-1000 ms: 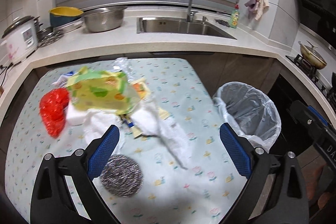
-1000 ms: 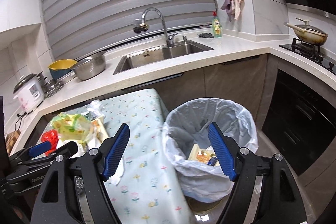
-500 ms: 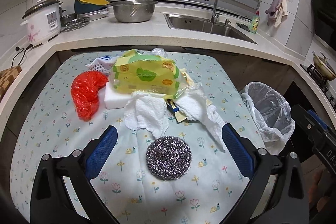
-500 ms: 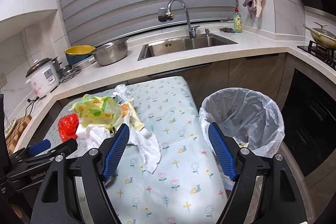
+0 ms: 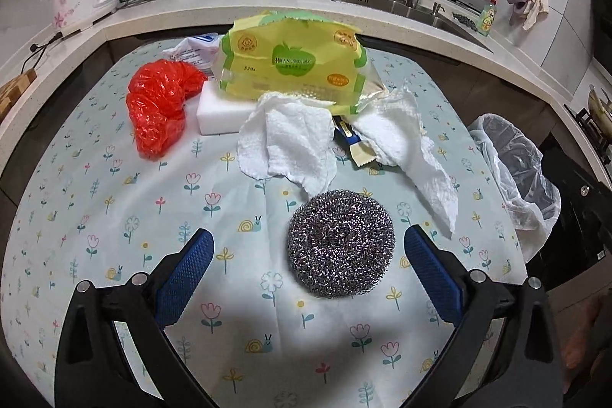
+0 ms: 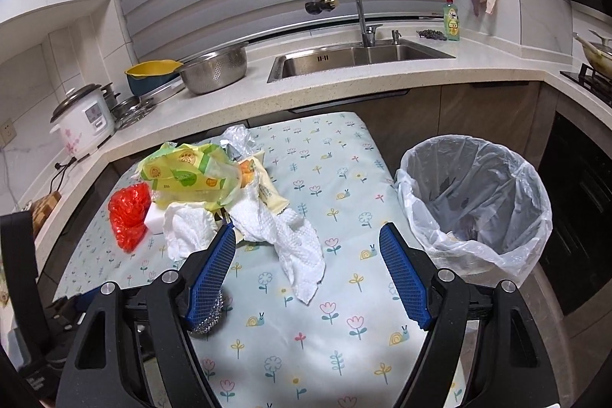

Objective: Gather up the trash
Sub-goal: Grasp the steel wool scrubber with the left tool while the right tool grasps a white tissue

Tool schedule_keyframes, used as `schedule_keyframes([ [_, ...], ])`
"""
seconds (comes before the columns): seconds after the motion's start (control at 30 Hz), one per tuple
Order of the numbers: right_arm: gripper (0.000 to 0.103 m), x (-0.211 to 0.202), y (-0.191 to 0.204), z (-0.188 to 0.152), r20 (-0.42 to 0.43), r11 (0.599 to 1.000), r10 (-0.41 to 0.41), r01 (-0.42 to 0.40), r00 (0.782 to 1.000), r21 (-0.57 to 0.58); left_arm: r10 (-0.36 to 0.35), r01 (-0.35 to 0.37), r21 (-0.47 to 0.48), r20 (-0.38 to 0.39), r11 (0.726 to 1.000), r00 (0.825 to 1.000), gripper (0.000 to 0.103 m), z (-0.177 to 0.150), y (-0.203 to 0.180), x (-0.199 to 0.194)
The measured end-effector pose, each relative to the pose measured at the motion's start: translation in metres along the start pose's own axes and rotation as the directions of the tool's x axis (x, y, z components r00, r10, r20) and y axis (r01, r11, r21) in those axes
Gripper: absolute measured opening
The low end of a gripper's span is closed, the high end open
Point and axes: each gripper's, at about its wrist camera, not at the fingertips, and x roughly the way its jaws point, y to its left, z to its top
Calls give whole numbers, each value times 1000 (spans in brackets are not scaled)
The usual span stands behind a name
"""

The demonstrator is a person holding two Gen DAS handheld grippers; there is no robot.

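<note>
Steel wool, the round scourer (image 5: 340, 243), now lies just ahead of the left gripper (image 5: 304, 262), nearer its right-hand finger than its left — a second ago the same view had it half under the left finger, with the heap of trash further off. The left gripper has swung toward the middle of the table (image 5: 95, 201) and come lower, jaws spread wide and holding nothing.

The right gripper (image 6: 306, 268) has left the bin (image 6: 474, 201), which stands off the table's right edge with its clear liner open. A second ago that gripper hung right over the bin, with scraps visible at the bottom. Now it faces the table, jaws wide and empty, the trailing end of a white paper towel (image 6: 290, 239) between the fingers.

The heap sits toward the far edge of the table: a yellow-green wrapper (image 5: 294, 64) on top, a white sponge block (image 5: 222, 109) and a crumpled towel (image 5: 290, 140) under it, and a red plastic bag (image 5: 160, 106) on its left.

So a drop looks finished, and both grippers are lined up for fresh picks — probably scourer for the left, paper towel for the right. Most of the trash is still on the table.
</note>
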Motion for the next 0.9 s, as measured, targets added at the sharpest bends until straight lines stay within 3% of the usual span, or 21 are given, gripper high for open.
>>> schedule_keyframes([
  [0.47, 75, 50, -1, -11, -81, 1000, 5, -5, 997, 3, -34, 34, 6, -90, 999, 995, 94, -9, -10, 46],
  [0.63, 75, 66, 6, -13, -104, 1000, 18, -20, 994, -16, -82, 83, 2, -110, 997, 991, 72, -7, -9, 52],
  [0.9, 73, 97, 22, -11, -144, 997, 55, -63, 988, -53, -82, 82, -15, -76, 997, 994, 69, -2, 7, 43],
])
